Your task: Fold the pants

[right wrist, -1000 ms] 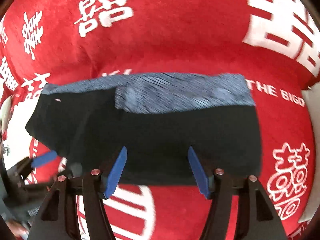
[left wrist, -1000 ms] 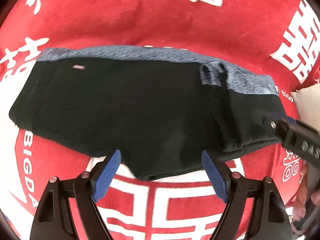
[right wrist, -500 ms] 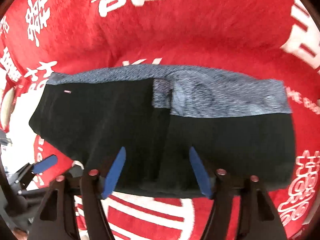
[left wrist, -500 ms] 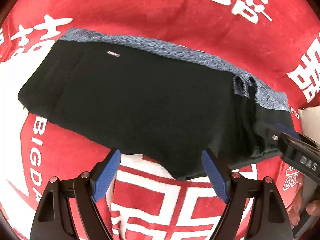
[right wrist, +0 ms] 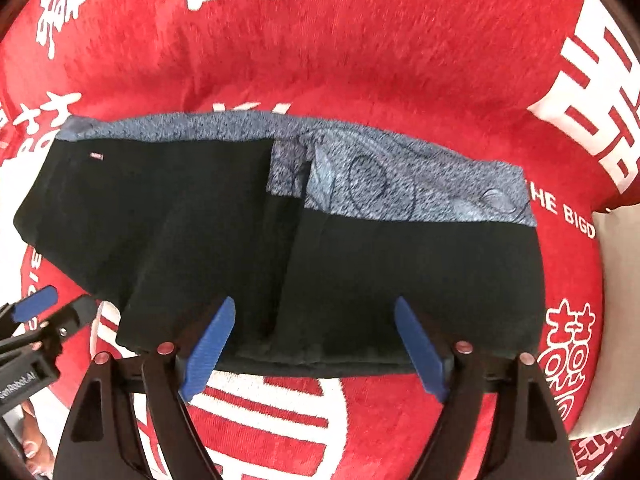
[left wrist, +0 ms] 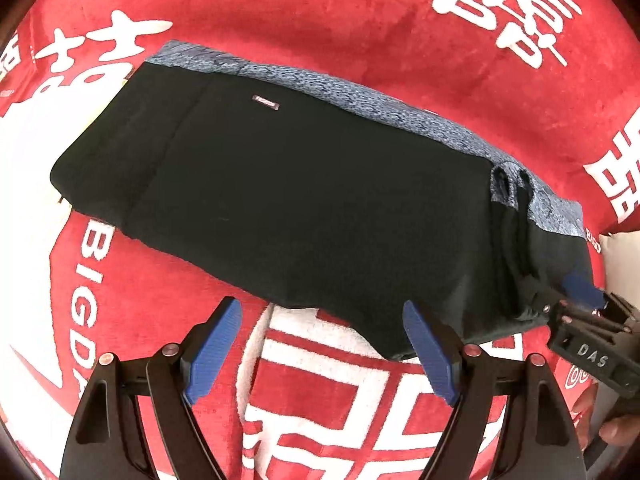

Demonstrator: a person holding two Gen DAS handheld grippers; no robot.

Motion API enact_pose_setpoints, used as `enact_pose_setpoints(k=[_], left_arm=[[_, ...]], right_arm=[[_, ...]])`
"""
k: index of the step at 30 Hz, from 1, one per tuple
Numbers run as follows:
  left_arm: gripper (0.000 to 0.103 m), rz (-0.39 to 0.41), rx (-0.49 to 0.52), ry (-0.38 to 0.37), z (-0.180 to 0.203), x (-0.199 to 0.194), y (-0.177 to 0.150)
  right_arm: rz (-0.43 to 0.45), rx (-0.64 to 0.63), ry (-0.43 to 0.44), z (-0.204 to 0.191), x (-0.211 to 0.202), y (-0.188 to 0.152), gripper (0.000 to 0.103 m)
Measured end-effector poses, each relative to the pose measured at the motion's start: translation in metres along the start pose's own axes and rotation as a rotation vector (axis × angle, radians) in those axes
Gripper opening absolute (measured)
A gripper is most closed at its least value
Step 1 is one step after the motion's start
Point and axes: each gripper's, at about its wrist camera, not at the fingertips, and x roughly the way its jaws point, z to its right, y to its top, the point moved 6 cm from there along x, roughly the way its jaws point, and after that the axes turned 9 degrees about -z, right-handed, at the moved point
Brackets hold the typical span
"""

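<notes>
Surface: red plush blanket [left wrist: 320, 28] with white characters, filling both views. Pants [left wrist: 280, 200], black with blue-grey waistband [right wrist: 400, 184], lie centre frame in a compact folded stack. Left claw [left wrist: 322, 354], lower centre of its view: jaws apart, nothing between, just clear of the near hem. Right claw [right wrist: 312, 344], lower centre: jaws opening over the hem, pads not pressing. Judgement: fold laid, release in hand. Next: grasp one end, both claws level, and fold across without dragging layers.

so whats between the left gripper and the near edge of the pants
Only bare red blanket with white lettering, seen in the left wrist view. The left gripper hangs open just short of the pants, its right pad at the hem.
</notes>
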Motion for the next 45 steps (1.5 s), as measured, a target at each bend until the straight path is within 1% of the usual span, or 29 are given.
enact_pose_setpoints(k=[3, 5, 6, 7, 9, 11, 14, 17, 20, 23, 26, 29, 34, 40, 42, 43, 44, 45], left_arm=[[0.083, 0.004, -0.014, -0.007, -0.007, -0.002, 0.001], [0.083, 0.008, -0.022, -0.013, -0.012, -0.003, 0.002], [0.083, 0.012, -0.027, -0.02, -0.015, -0.004, 0.002], [0.083, 0.015, -0.031, -0.025, -0.017, -0.005, 0.003], [0.083, 0.024, -0.051, -0.053, -0.023, -0.008, 0.004], [0.083, 0.031, -0.079, -0.091, -0.032, -0.01, 0.003], [0.083, 0.049, -0.126, -0.128, -0.051, -0.013, 0.002], [0.083, 0.092, -0.204, -0.171, -0.077, -0.018, 0.006], [0.083, 0.155, -0.312, -0.235, -0.117, -0.023, 0.016], [0.083, 0.197, -0.397, -0.269, -0.15, -0.02, 0.024], [0.083, 0.211, -0.451, -0.362, -0.168, -0.011, 0.03], [0.083, 0.212, -0.471, -0.441, -0.173, 0.001, 0.036], [0.083, 0.245, -0.472, -0.531, -0.172, 0.003, 0.044], [0.083, 0.268, -0.499, -0.604, -0.168, 0.001, 0.057], [0.083, 0.308, -0.482, -0.639, -0.164, -0.009, 0.063], [0.083, 0.324, -0.465, -0.639, -0.162, -0.012, 0.066], [0.083, 0.324, -0.455, -0.621, -0.16, -0.011, 0.069], [0.083, 0.301, -0.46, -0.594, -0.159, -0.004, 0.072]], right_arm=[[-0.056, 0.017, 0.01, 0.0, 0.015, -0.004, 0.086], [-0.064, -0.001, 0.016, -0.003, 0.019, -0.006, 0.092], [-0.073, -0.016, 0.028, -0.007, 0.021, -0.006, 0.1], [-0.084, -0.027, 0.027, -0.009, 0.024, -0.008, 0.103], [-0.093, -0.053, -0.01, -0.012, 0.027, -0.01, 0.103], [-0.086, -0.052, -0.016, -0.012, 0.027, -0.011, 0.103], [-0.077, -0.051, -0.021, -0.011, 0.029, -0.013, 0.103], [-0.07, -0.057, -0.036, -0.014, 0.031, -0.014, 0.103], [-0.063, -0.052, -0.036, -0.019, 0.032, -0.016, 0.103], [-0.055, -0.054, -0.036, -0.019, 0.037, -0.013, 0.103], [-0.044, -0.055, -0.039, -0.019, 0.038, -0.014, 0.103], [-0.039, -0.055, -0.041, -0.021, 0.038, -0.014, 0.103], [-0.041, -0.053, -0.046, -0.023, 0.04, -0.012, 0.103], [-0.044, -0.049, -0.054, -0.022, 0.042, -0.008, 0.103], [-0.045, -0.05, -0.053, -0.022, 0.043, -0.006, 0.103], [-0.044, -0.05, -0.052, -0.021, 0.043, -0.006, 0.103], [-0.043, -0.051, -0.051, -0.021, 0.044, -0.005, 0.103], [-0.042, -0.051, -0.05, -0.02, 0.044, -0.005, 0.103]])
